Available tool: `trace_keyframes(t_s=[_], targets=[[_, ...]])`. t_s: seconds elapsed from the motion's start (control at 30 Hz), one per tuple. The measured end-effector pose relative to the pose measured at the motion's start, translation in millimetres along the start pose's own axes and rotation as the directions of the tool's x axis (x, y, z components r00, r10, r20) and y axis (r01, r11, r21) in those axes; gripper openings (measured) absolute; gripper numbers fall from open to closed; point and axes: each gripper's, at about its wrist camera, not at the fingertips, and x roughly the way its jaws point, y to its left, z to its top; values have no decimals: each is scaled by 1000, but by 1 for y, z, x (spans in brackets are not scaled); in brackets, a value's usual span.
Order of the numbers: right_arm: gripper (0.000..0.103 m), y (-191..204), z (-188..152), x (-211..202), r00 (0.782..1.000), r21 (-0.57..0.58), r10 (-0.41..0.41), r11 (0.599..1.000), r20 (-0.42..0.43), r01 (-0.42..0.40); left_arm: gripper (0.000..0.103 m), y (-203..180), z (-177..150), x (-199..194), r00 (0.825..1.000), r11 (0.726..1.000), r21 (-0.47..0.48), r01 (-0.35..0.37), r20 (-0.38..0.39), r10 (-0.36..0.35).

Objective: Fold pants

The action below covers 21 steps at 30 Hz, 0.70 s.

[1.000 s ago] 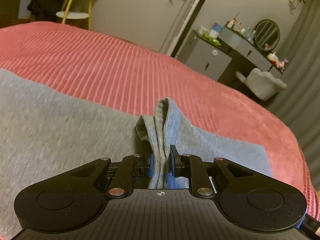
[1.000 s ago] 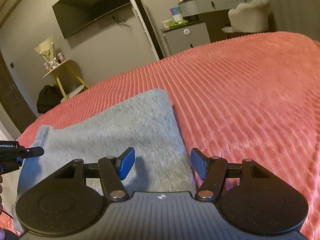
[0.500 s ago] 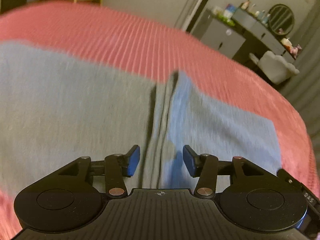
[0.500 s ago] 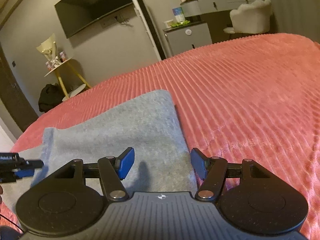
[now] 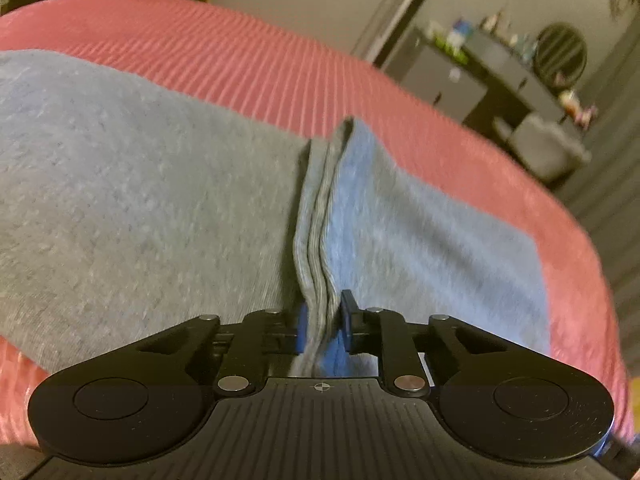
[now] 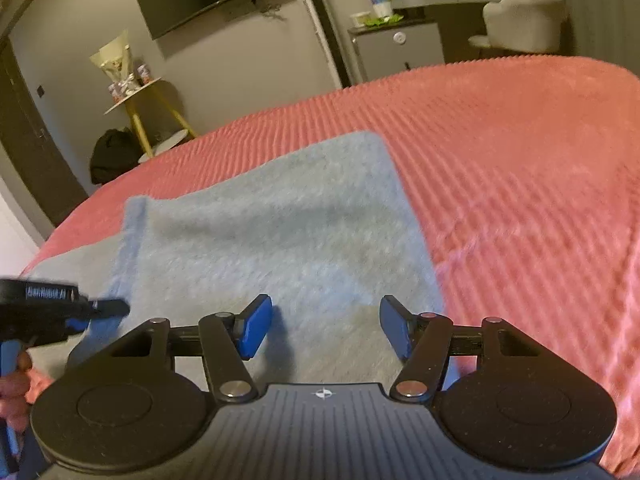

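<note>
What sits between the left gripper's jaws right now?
In the left wrist view, a bunched ridge of the grey pants sits between the closed jaws of the left gripper.

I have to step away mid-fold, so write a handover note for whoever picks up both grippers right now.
Left gripper: shut on a raised edge of the grey pants.
Right gripper: open, holding nothing, over the pants' flat part.
The pants lie spread on the red bedspread.
Done: edge pinched.
Left: carry the edge over, lay it flat, and finish the fold.
</note>
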Motion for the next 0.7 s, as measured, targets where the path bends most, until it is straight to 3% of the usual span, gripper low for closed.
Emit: trace_keyframes(t_s=[0.1,0.17,0.2,0.23,0.33,0.4,0.47,0.57,0.7], targets=[[62,8,-6,-2,1000,-28,-4,1000,-10,4,17,2,1,-11,997,1000,-11,10,81,-10],[63,9,-7,-2,1000,-28,-11,1000,-13,11,17,7,4,-14,988,997,-41,-63,141,68],[63,9,-7,-1,1000,-22,-16,1000,-17,16,22,9,6,-12,984,994,-59,-93,149,101],[63,8,-7,1,1000,-16,-19,1000,-22,19,25,16,8,-9,983,991,-87,-106,139,117],[64,6,-5,3,999,-6,-25,1000,-25,24,29,31,12,1,995,984,-166,-63,70,76],[64,6,-3,3,999,1,-26,1000,-19,26,45,28,12,2,994,985,-159,-68,74,81],[64,5,-3,3,1000,6,-26,1000,-13,27,53,24,12,4,993,987,-136,-81,68,91],[64,4,-1,7,999,17,-34,999,-18,34,58,28,12,8,993,985,-139,-100,45,107],[68,0,0,17,999,41,-37,998,-33,39,65,47,13,6,994,969,-232,-89,35,100]])
